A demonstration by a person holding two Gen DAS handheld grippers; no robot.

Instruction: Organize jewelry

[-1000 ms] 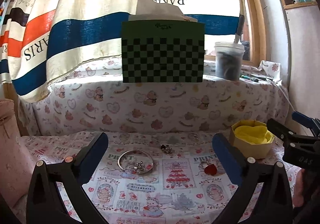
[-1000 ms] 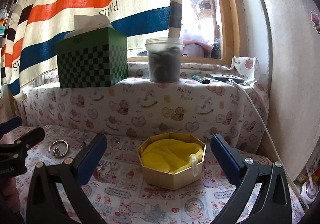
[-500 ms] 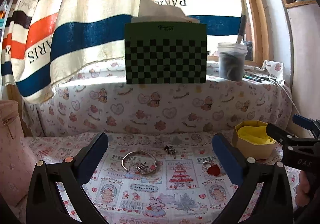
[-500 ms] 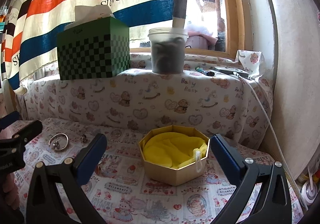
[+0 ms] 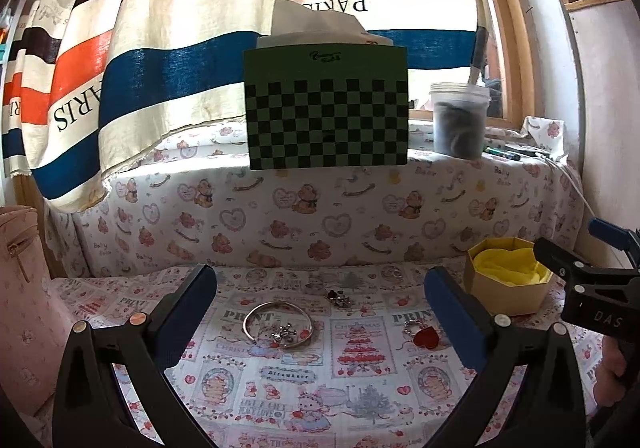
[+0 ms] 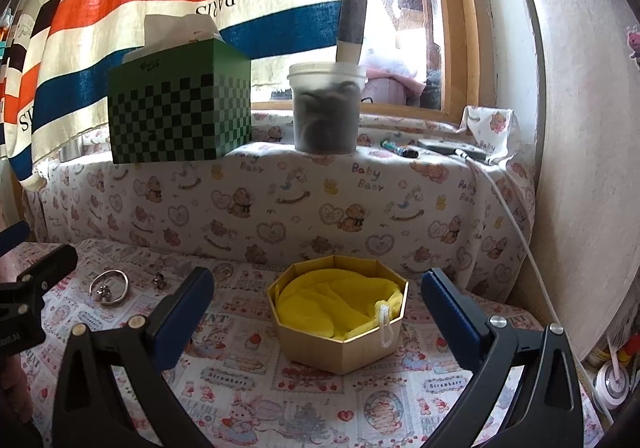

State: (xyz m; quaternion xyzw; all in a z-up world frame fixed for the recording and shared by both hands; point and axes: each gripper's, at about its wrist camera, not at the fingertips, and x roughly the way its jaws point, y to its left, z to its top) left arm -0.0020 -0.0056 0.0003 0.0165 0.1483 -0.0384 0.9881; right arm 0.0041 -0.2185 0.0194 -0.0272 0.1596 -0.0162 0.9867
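A silver bangle point(image 5: 278, 324) lies on the printed cloth with a small sparkly piece point(image 5: 285, 333) inside it. A dark stud cluster point(image 5: 339, 298), a red heart pendant point(image 5: 425, 337) and a small ring point(image 5: 394, 272) lie nearby. An octagonal gold box with yellow lining point(image 6: 340, 308) stands to the right, also in the left wrist view point(image 5: 508, 282). My left gripper point(image 5: 320, 308) is open above the bangle, empty. My right gripper point(image 6: 316, 312) is open in front of the box, empty. The bangle also shows in the right wrist view point(image 6: 109, 287).
A raised ledge behind holds a green checkered tissue box point(image 5: 326, 108), a plastic jar point(image 6: 325, 108), pens point(image 6: 398, 148) and a white cable point(image 6: 516, 228). A striped curtain point(image 5: 160, 48) hangs behind. A pink bag point(image 5: 20, 288) stands at the left, a wall point(image 6: 592, 168) at the right.
Both grippers have drawn back and risen a little, so the jewelry and box look smaller and lower. Nothing on the cloth has moved. Both jaws stay open.
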